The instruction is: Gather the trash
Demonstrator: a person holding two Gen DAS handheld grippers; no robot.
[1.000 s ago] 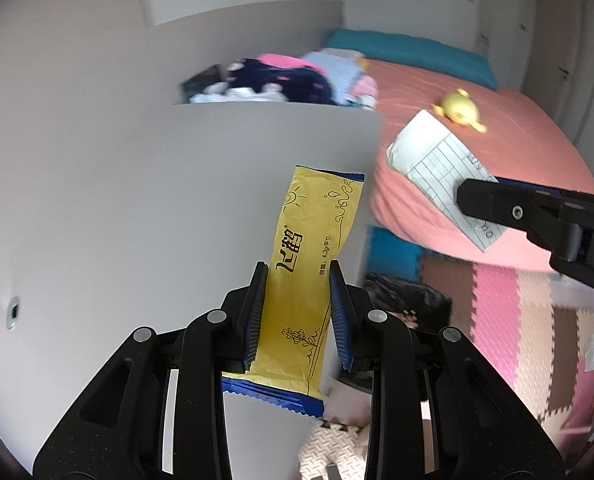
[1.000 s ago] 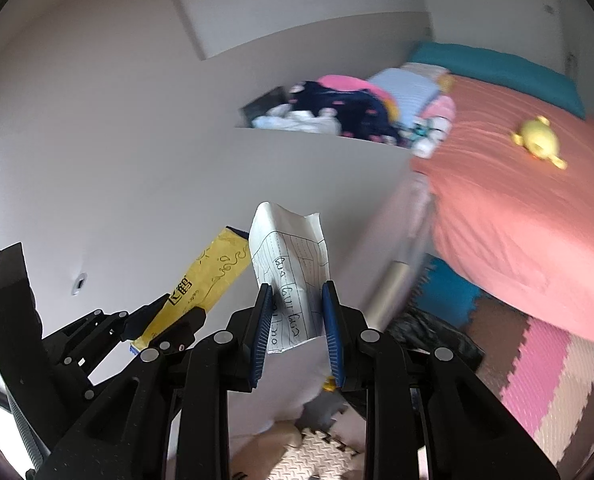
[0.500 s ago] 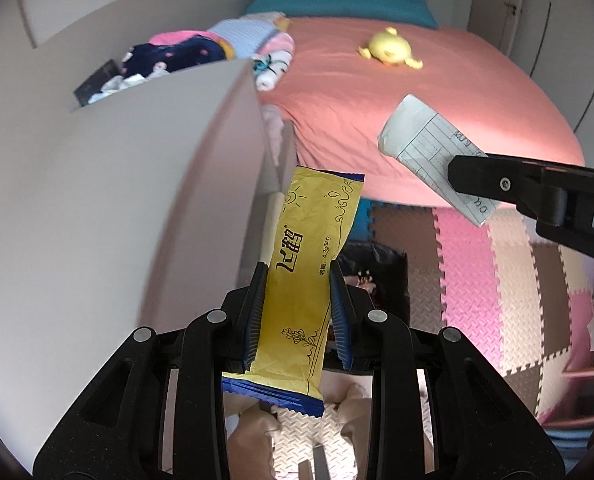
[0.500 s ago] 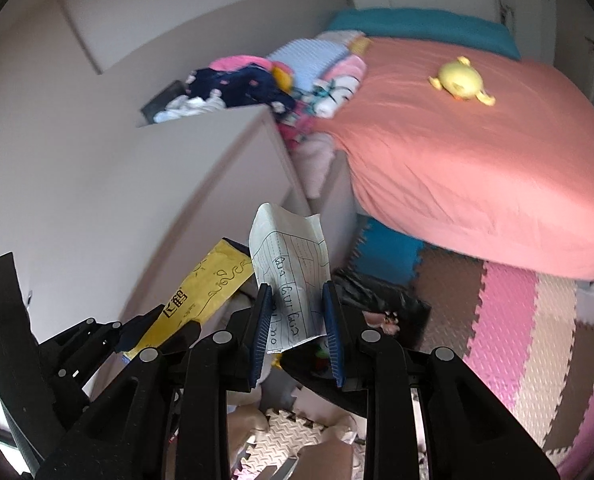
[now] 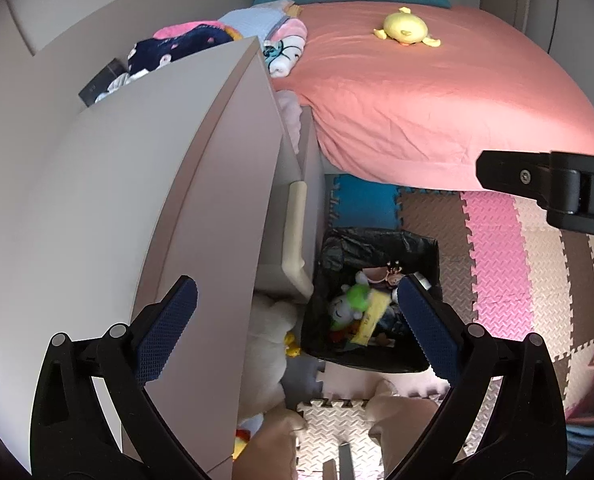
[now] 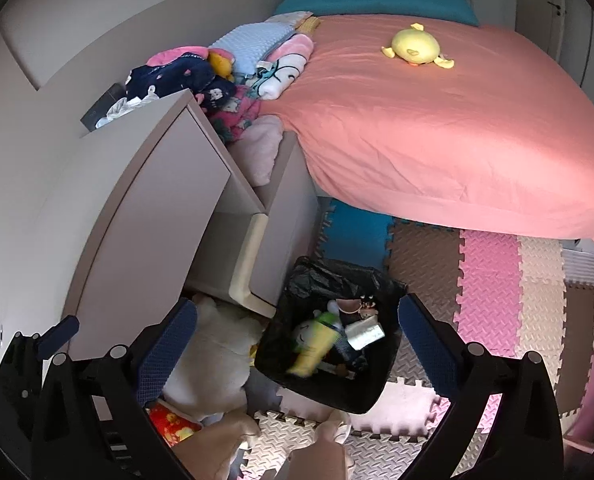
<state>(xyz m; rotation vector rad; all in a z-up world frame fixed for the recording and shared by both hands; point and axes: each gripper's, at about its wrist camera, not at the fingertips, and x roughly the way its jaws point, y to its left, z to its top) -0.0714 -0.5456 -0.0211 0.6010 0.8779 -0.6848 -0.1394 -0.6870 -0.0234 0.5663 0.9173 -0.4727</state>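
Both grippers point steeply down over a black-lined trash bin [image 6: 329,384] on a foam puzzle-mat floor [image 6: 493,304]. The left gripper [image 5: 295,322] and right gripper [image 6: 297,330] are each opening, jaws spread wide, with nothing between the blue pads.

Inside the bin lie a yellow wrapper [image 5: 371,318] and a folded sheet of paper [image 6: 364,333], among a green-and-white toy and other scraps too jumbled to tell apart; the yellow shape in the right view is blurred, possibly the same wrapper.

The bin stands tight beside a pale cabinet [image 5: 137,200] and its open drawer, just beyond a white soft toy [image 6: 213,364]. Open floor stretches to its right, up to the overhanging edge of a bed with a pink sheet [image 6: 437,120]. The bin's near rim is partly cut off by the jaws
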